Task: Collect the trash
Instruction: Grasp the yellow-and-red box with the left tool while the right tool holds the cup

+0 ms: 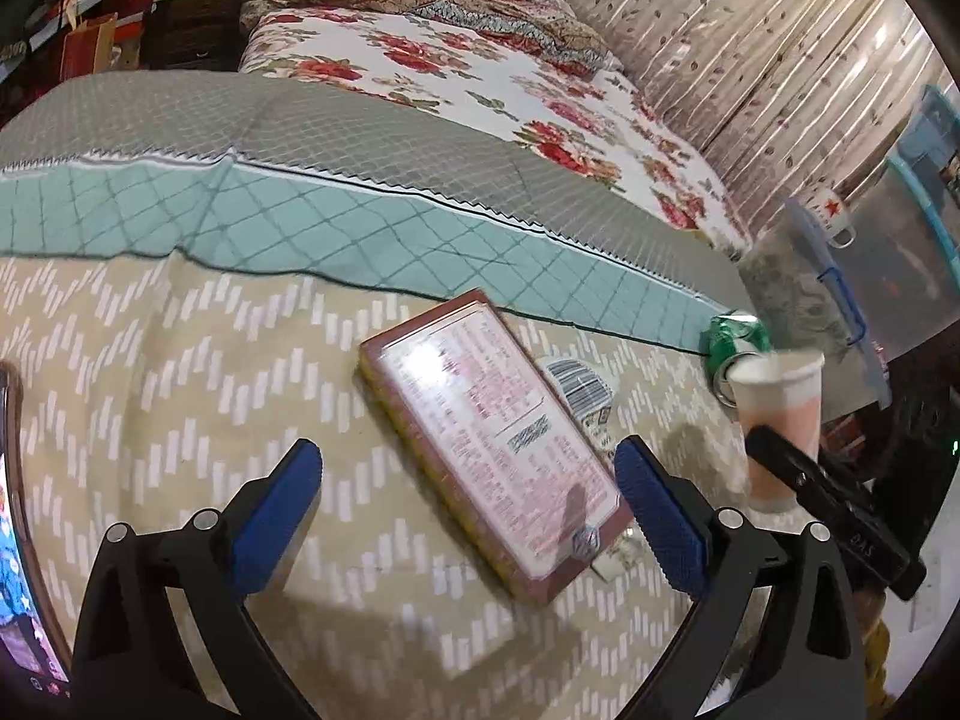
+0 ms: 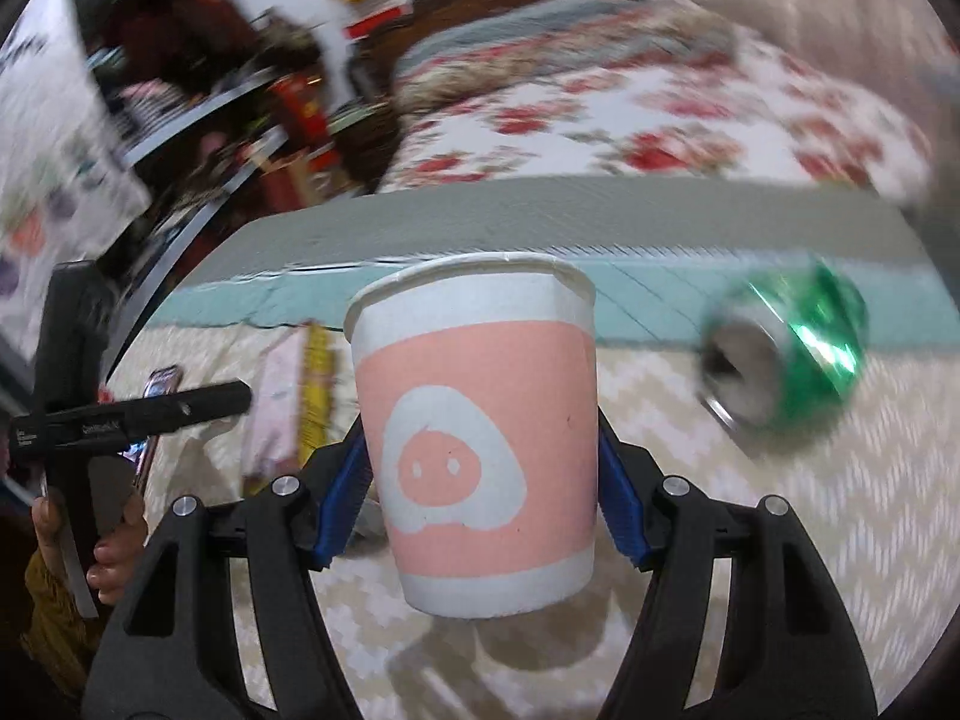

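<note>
A pink and white paper cup (image 2: 480, 450) with a pig face sits upright between the blue pads (image 2: 621, 504) of my right gripper (image 2: 480, 456), which is shut on it just above the beige bedcover (image 2: 780, 540). The same cup (image 1: 780, 414) shows at the right of the left wrist view. A crushed green can (image 2: 786, 354) lies on its side to the cup's right. My left gripper (image 1: 471, 510) is open wide over the near end of a flat red-edged box (image 1: 492, 456), pads apart from it. A barcode wrapper (image 1: 579, 390) lies beside the box.
A phone screen (image 1: 12, 540) lies at the left edge of the bed. A folded floral quilt (image 1: 480, 78) lies farther back. A grey plastic bin (image 1: 888, 276) and a mug with a red star (image 1: 831, 210) stand past the bed's right side. A hand (image 2: 114, 552) holds the left gripper.
</note>
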### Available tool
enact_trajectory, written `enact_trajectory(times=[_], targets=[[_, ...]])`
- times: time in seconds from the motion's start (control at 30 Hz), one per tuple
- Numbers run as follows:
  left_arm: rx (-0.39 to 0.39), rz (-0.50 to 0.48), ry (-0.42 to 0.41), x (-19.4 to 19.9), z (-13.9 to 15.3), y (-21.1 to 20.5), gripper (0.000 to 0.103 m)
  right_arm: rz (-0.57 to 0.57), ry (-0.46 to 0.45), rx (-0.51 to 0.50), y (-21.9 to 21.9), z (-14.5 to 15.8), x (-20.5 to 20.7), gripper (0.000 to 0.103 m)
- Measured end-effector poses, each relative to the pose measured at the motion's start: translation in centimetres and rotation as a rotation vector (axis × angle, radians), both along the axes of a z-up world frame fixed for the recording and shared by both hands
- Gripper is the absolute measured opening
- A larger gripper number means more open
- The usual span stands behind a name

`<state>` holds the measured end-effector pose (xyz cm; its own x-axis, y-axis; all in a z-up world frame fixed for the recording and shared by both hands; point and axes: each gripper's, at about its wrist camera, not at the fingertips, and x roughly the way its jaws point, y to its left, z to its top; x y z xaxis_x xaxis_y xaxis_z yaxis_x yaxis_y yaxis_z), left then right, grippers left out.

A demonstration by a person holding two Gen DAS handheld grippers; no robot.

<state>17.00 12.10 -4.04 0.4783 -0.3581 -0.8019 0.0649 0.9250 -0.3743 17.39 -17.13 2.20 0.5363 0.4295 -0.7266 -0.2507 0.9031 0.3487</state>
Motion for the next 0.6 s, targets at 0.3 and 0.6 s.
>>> enact_trajectory(times=[0.3, 0.6], targets=[[0.128, -0.01, 0.039, 1.9, -1.5, -4.1, 0.094, -0.051, 0.08, 0.01, -2.9, -3.1, -1.9, 0.068], [0.253, -0.002, 0.006, 0.6, -1.9, -3.7, 0.093, 0.032, 0.021, -0.049, 0.5, -2.7, -1.3, 0.069]])
